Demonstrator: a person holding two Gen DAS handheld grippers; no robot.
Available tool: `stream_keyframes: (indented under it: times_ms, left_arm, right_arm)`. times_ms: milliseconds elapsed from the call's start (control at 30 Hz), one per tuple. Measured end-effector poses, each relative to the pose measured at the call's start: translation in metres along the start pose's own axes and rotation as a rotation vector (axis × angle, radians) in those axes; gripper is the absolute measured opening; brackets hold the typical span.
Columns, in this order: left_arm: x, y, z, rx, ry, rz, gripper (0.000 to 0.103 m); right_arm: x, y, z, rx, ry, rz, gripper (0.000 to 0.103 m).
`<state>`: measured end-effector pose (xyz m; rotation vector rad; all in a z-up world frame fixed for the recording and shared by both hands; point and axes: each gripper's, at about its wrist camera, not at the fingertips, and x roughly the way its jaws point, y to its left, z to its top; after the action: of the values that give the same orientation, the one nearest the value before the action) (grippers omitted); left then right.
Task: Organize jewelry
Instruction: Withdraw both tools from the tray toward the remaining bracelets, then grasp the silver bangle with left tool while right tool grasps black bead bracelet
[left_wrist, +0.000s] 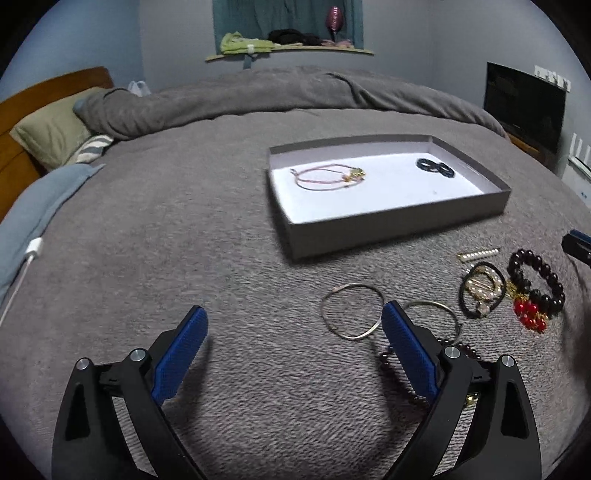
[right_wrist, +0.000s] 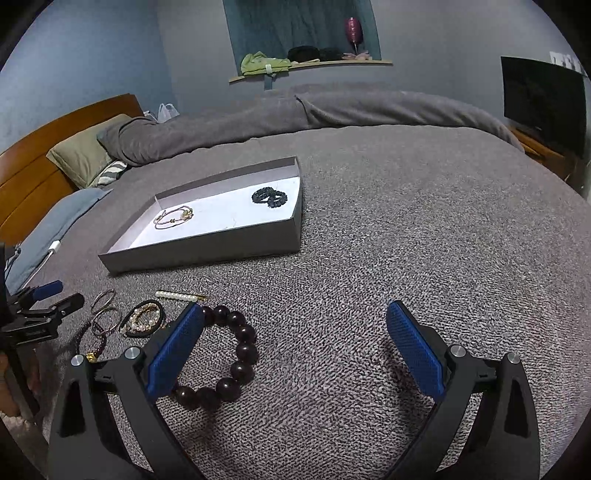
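A grey tray (left_wrist: 399, 225) (right_wrist: 207, 249) lies on the bed, holding a pink cord bracelet (left_wrist: 328, 177) (right_wrist: 173, 218) and a black beaded piece (left_wrist: 436, 168) (right_wrist: 269, 196). Loose jewelry lies in front of it: two silver bangles (left_wrist: 351, 312) (right_wrist: 105, 308), a pearl clip (left_wrist: 478, 254) (right_wrist: 177, 295), a black-and-pearl hair tie (left_wrist: 482, 291) (right_wrist: 144, 319), a dark bead bracelet (left_wrist: 539, 284) (right_wrist: 236, 362) and red beads (left_wrist: 530, 314). My left gripper (left_wrist: 295, 325) is open above the blanket, left of the bangles. My right gripper (right_wrist: 295, 321) is open, its left finger beside the dark bead bracelet.
The grey blanket (left_wrist: 184, 240) covers the bed. Pillows (left_wrist: 55, 136) and a wooden headboard (left_wrist: 22, 110) are at the left. A white charger cable (left_wrist: 29, 258) lies at the left edge. A dark screen (left_wrist: 524, 110) stands at the right, and a wall shelf (left_wrist: 288, 51) at the back.
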<state>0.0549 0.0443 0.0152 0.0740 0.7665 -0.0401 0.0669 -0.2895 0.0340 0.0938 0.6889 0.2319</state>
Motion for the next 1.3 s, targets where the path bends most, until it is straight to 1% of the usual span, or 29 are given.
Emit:
stream_keyframes:
  times_ms: [133, 267, 400, 533, 600, 667, 733, 800, 867, 933, 1100, 1200, 1300]
  left_arm:
    - [0.008, -0.002, 0.002, 0.004, 0.019, -0.033, 0.095]
    - [0.013, 0.004, 0.007, -0.045, 0.038, -0.096, 0.095]
    - [0.017, 0.003, 0.013, -0.059, 0.04, -0.117, 0.093]
    - [0.025, 0.003, 0.016, -0.089, 0.059, -0.152, 0.092]
    - [0.027, 0.0, 0.016, -0.083, 0.061, -0.15, 0.091]
    - [0.029, -0.004, 0.015, -0.067, 0.068, -0.14, 0.086]
    - [0.033, -0.006, 0.014, -0.056, 0.082, -0.143, 0.075]
    - [0.036, -0.007, 0.011, -0.043, 0.093, -0.136, 0.071]
    - [0.035, -0.008, 0.01, -0.036, 0.093, -0.141, 0.069]
    - [0.035, -0.01, 0.01, -0.024, 0.092, -0.146, 0.065]
    - [0.04, -0.014, 0.009, 0.002, 0.099, -0.135, 0.062]
    - [0.038, -0.014, 0.008, 0.016, 0.103, -0.147, 0.057]
    - [0.032, -0.01, 0.004, 0.047, 0.104, -0.165, 0.056]
  right_arm:
    - [0.001, 0.001, -0.003, -0.018, 0.008, -0.004, 0.098]
    - [0.002, 0.003, -0.004, -0.024, 0.019, 0.013, 0.098]
    - [0.002, 0.009, -0.005, -0.043, 0.029, 0.033, 0.098]
    - [0.004, 0.014, -0.007, -0.057, 0.038, 0.045, 0.098]
    - [0.005, 0.015, -0.008, -0.056, 0.042, 0.051, 0.098]
    - [0.005, 0.015, -0.008, -0.056, 0.044, 0.053, 0.098]
    - [0.004, 0.013, -0.008, -0.044, 0.033, 0.044, 0.098]
    - [0.003, 0.009, -0.007, -0.027, 0.029, 0.046, 0.098]
    - [0.003, 0.006, -0.006, 0.001, 0.034, 0.064, 0.098]
    - [0.003, 0.004, -0.007, 0.012, 0.043, 0.076, 0.098]
    - [0.003, 0.009, -0.008, -0.013, 0.044, 0.079, 0.098]
    - [0.002, 0.012, -0.008, -0.027, 0.043, 0.071, 0.098]
    - [0.004, 0.01, -0.01, -0.027, 0.053, 0.068, 0.098]
